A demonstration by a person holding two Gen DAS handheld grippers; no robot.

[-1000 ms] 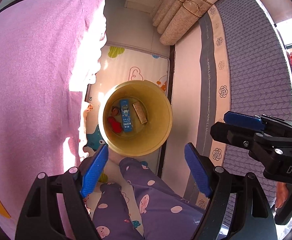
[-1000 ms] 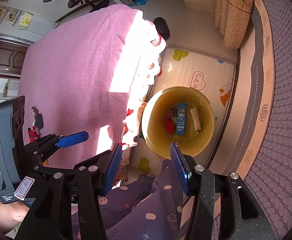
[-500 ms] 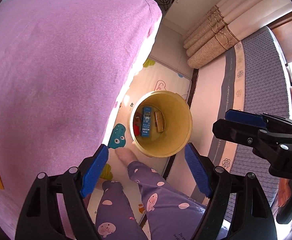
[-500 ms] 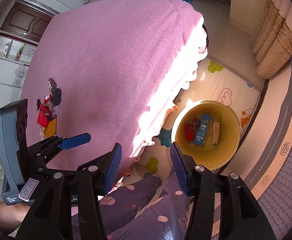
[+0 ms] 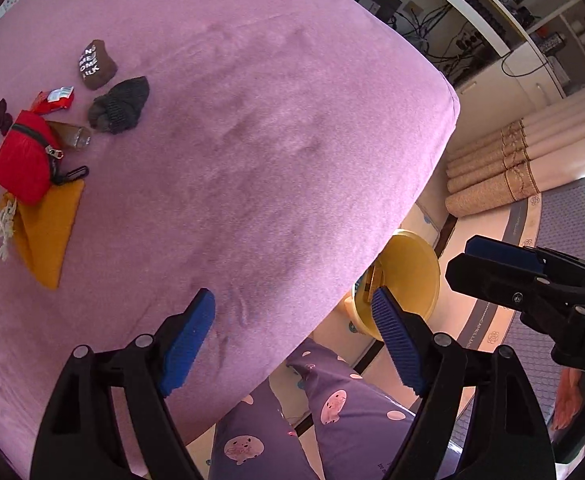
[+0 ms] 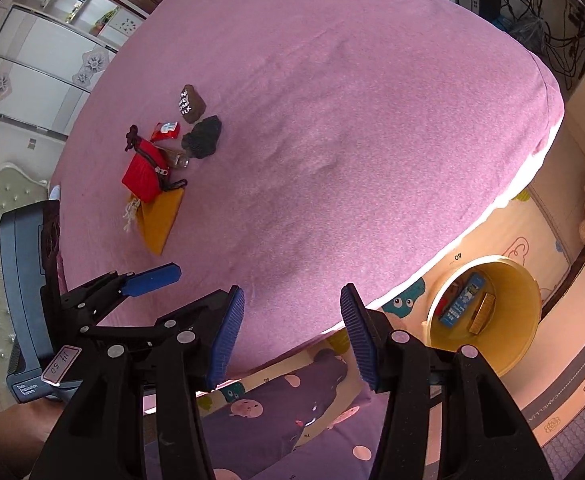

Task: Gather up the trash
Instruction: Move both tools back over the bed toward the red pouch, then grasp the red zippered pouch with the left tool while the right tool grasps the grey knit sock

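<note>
A yellow bin (image 6: 488,316) stands on the floor beside the pink bed (image 6: 332,120); it holds a blue carton (image 6: 462,300), a tan bar and something red. In the left wrist view the bin (image 5: 408,276) is partly hidden by the bed edge. On the bed lie a red-and-white wrapper (image 5: 54,100), a brown pouch (image 5: 96,65), a dark crumpled item (image 5: 120,106), a small bottle (image 5: 72,136), a red zip pouch (image 5: 24,162) and an orange cloth (image 5: 48,232). My left gripper (image 5: 292,340) and right gripper (image 6: 292,334) are open and empty over the bed's near edge.
My legs in purple spotted trousers (image 5: 332,420) are below the grippers. A patterned play mat (image 6: 524,236) lies under the bin. Rolled curtains (image 5: 492,176) and a grey mattress edge (image 6: 572,400) are at the right. A desk with cables (image 5: 472,20) stands beyond the bed.
Both grippers have swung up and away from the bin toward the bed top, bringing the pile of items on the bed into view. Both stay open and empty.
</note>
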